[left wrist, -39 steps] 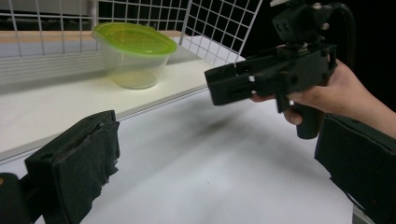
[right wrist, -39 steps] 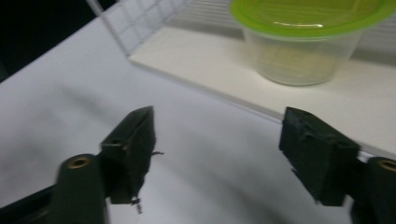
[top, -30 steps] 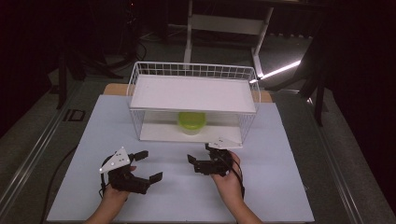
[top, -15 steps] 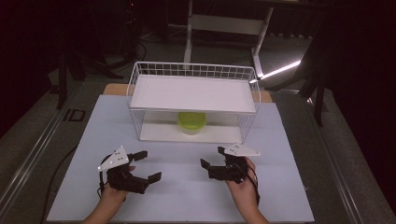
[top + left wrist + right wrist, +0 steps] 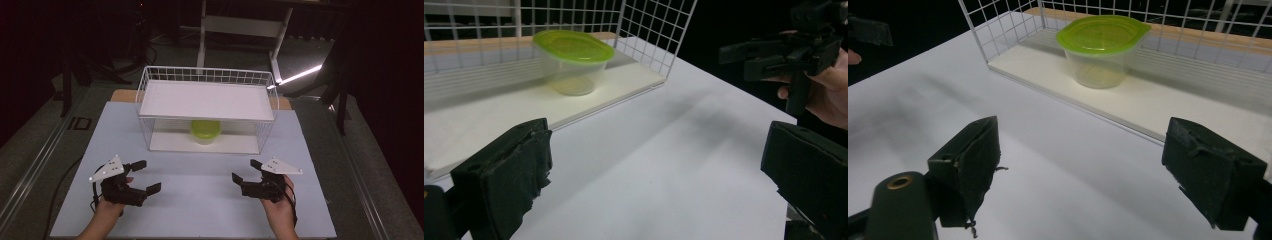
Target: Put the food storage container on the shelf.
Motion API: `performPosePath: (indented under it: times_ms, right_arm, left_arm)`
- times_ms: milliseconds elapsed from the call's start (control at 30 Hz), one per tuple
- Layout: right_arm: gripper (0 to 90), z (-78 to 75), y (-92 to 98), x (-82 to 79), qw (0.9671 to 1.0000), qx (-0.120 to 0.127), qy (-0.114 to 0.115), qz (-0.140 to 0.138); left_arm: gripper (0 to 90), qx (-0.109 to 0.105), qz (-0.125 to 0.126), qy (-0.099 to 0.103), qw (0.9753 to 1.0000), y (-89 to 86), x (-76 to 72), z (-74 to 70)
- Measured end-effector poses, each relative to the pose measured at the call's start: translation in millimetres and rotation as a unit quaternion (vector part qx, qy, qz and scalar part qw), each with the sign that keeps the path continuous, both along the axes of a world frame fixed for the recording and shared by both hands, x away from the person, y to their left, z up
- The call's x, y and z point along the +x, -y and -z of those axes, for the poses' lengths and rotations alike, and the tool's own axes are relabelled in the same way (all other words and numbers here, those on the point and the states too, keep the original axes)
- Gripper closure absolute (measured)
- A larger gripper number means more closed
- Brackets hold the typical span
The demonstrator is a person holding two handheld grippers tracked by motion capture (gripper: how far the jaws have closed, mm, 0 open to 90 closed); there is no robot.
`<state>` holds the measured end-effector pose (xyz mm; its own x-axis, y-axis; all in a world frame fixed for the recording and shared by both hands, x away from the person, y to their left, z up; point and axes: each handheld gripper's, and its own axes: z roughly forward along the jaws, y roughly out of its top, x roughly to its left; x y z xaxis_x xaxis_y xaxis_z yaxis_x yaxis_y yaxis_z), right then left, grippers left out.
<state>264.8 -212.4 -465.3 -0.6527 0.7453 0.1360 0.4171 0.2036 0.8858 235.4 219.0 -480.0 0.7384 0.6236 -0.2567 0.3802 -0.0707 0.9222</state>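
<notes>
A clear plastic container with a green lid [image 5: 205, 131] [image 5: 571, 60] [image 5: 1100, 47] stands on the lower shelf of a white wire rack [image 5: 207, 100]. My left gripper [image 5: 143, 176] [image 5: 649, 185] rests open near the table's front left, nothing between its jaws. My right gripper [image 5: 247, 170] [image 5: 1098, 175] is open at the front right, also holding nothing. Both point toward the rack from well in front of it. The left gripper view shows the right gripper [image 5: 774, 50] off to its right, held in a hand.
The rack has a white upper shelf [image 5: 205, 99] above the container and wire walls at sides and back. A white tabletop [image 5: 200, 200] spreads in front. A white stand [image 5: 240, 25] rises behind the table; dark floor surrounds it.
My right gripper has drawn back from the table's middle toward the front right. The left gripper has hardly moved.
</notes>
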Motion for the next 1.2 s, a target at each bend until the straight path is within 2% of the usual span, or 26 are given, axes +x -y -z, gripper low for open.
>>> performPosePath:
  times_ms: [67,233,333,433,567,667,767,933,1033,1133,1200]
  right_arm:
    - [15.5,0.6,3.7,-2.4,1.0,0.001,-0.001,0.002]
    - [15.4,0.9,13.8,-8.5,0.9998,-0.018,0.008,0.0]
    - [15.4,2.3,22.7,-10.3,1.0,-0.005,0.004,0.007]
    - [15.4,3.8,29.4,-13.1,0.9999,-0.009,0.004,0.009]
    - [15.4,6.6,38.9,-15.7,0.9999,-0.014,0.005,0.005]
    - [15.4,9.4,44.8,-16.6,0.9997,-0.021,0.007,0.001]
    - [15.4,13.0,51.1,-18.5,0.9999,-0.011,0.004,0.012]
    - [15.3,18.2,57.0,-20.4,0.9997,-0.015,0.0,0.018]
    - [15.3,21.0,61.5,-20.8,0.9997,-0.008,-0.002,0.023]
    - [15.3,24.3,65.6,-19.4,0.9995,-0.014,-0.001,0.028]
    - [15.3,27.7,67.6,-17.9,0.9995,-0.018,-0.003,0.027]
  left_arm:
    - [0.9,0.002,-0.006,-0.003,1.0,-5.4,-1.2,1.2]
    - [0.9,0.004,-0.019,-0.003,0.9998,-18.7,-5.5,2.9]
    - [0.9,0.007,-0.029,-0.007,0.9995,-26.4,-8.0,3.9]
    - [0.9,0.014,-0.033,-0.007,0.9993,-30.0,-10.7,4.3]
    - [0.9,0.028,-0.036,-0.011,0.9989,-34.1,-13.0,6.8]
    - [0.9,0.025,-0.04,-0.015,0.9988,-37.9,-14.3,9.1]
    - [0.9,0.027,-0.041,-0.017,0.9986,-40.3,-16.6,12.1]
    - [0.9,0.025,-0.045,-0.014,0.9986,-44.5,-19.3,15.1]
    - [0.9,0.024,-0.047,-0.013,0.9985,-47.7,-20.3,19.6]
    - [0.9,0.031,-0.044,-0.018,0.9984,-48.5,-20.0,24.2]
    - [0.9,0.026,-0.04,-0.021,0.9987,-48.3,-20.5,25.0]
